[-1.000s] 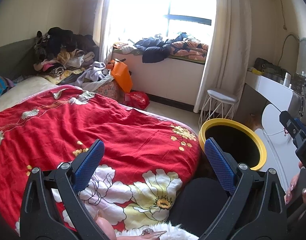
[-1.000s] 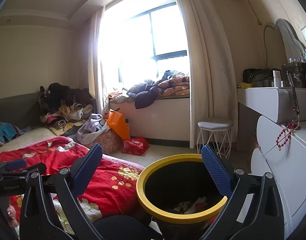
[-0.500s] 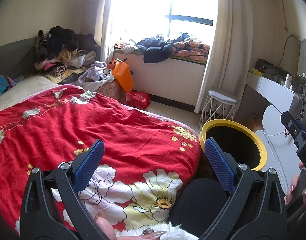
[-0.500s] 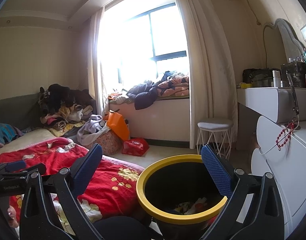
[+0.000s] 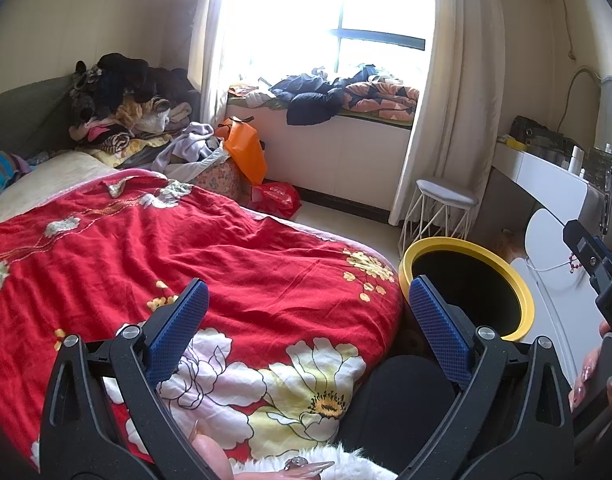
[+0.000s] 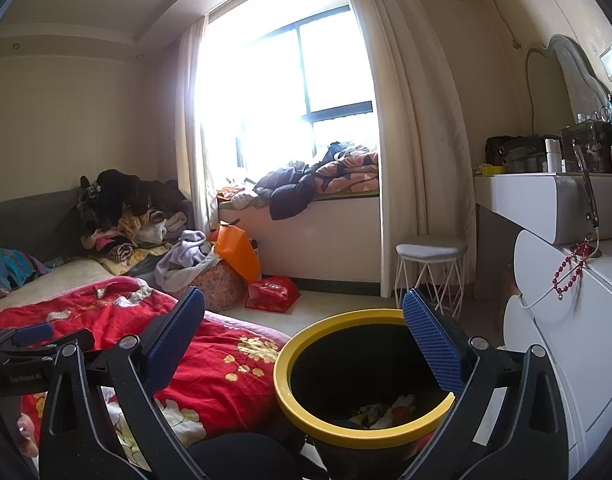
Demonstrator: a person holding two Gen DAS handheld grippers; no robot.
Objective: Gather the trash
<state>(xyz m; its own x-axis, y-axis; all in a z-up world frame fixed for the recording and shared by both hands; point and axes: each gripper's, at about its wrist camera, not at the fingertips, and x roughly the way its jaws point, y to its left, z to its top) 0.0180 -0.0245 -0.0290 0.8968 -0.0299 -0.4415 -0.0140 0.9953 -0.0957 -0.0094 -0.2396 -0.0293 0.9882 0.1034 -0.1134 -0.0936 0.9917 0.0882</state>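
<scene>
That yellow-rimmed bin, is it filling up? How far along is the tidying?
Some is done: the yellow-rimmed bin already has crumpled scraps at its bottom. Nothing is in hand: the left tongs and right tongs are both open and empty. Possibly left: small pale scraps at the far end of the red bedspread, though I can't tell if they're trash.

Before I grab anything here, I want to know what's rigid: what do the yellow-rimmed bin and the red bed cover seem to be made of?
The yellow-rimmed bin looks like hard moulded plastic: a smooth, even rim with a slight sheen and a dark, plain inner wall. The red bed cover looks like soft woven fabric, probably cotton, matte, with fine creases and a printed flower pattern. Neither can be confirmed by sight alone.
</scene>
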